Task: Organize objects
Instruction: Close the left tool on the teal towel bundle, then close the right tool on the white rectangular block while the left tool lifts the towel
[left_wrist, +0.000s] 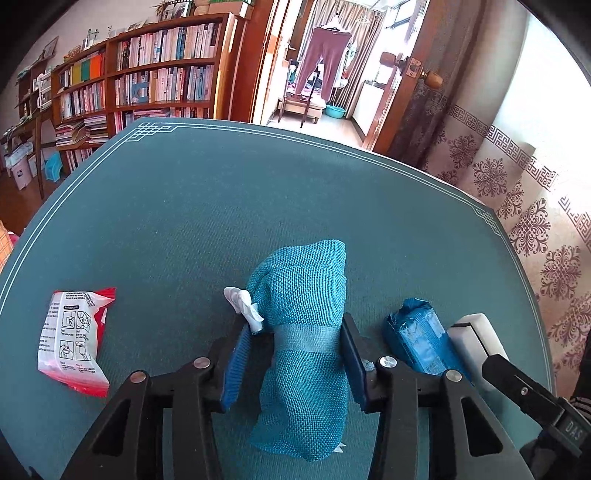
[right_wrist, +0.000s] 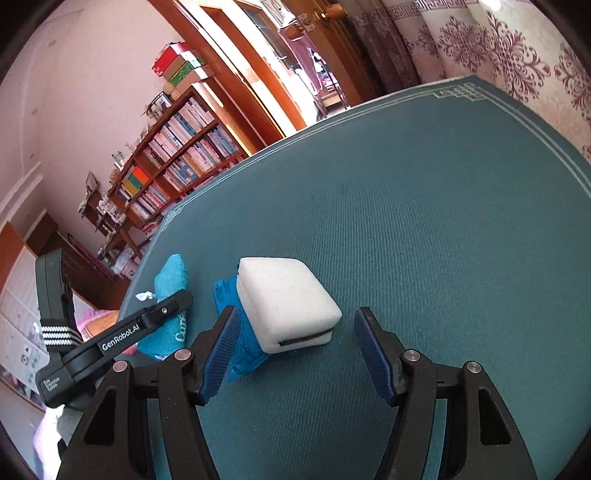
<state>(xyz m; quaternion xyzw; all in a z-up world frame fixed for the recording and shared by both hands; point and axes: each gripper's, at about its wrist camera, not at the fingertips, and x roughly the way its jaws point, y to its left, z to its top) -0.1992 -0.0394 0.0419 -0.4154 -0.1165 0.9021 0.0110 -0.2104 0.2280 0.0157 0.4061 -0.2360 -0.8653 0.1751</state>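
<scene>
Teal pouch (left_wrist: 301, 332) lies on green mat (left_wrist: 184, 221), left gripper (left_wrist: 297, 339) clamped on it; right gripper (right_wrist: 295, 332) fingers apart w/ nothing held, near white box (right_wrist: 286, 299).

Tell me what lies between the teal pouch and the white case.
A blue packet lies between the teal pouch and the white case. It touches the case; the left wrist view shows it best.

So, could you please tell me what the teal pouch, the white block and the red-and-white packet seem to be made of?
Teal pouch: woven fabric, matte; a coarse mesh weave shows and it sags between the left gripper's fingers.
White block: probably foam or soft plastic, matte and slightly grainy, with rounded edges.
Red-and-white packet: thin plastic film, glossy and crinkled, with printed instructions.
</scene>
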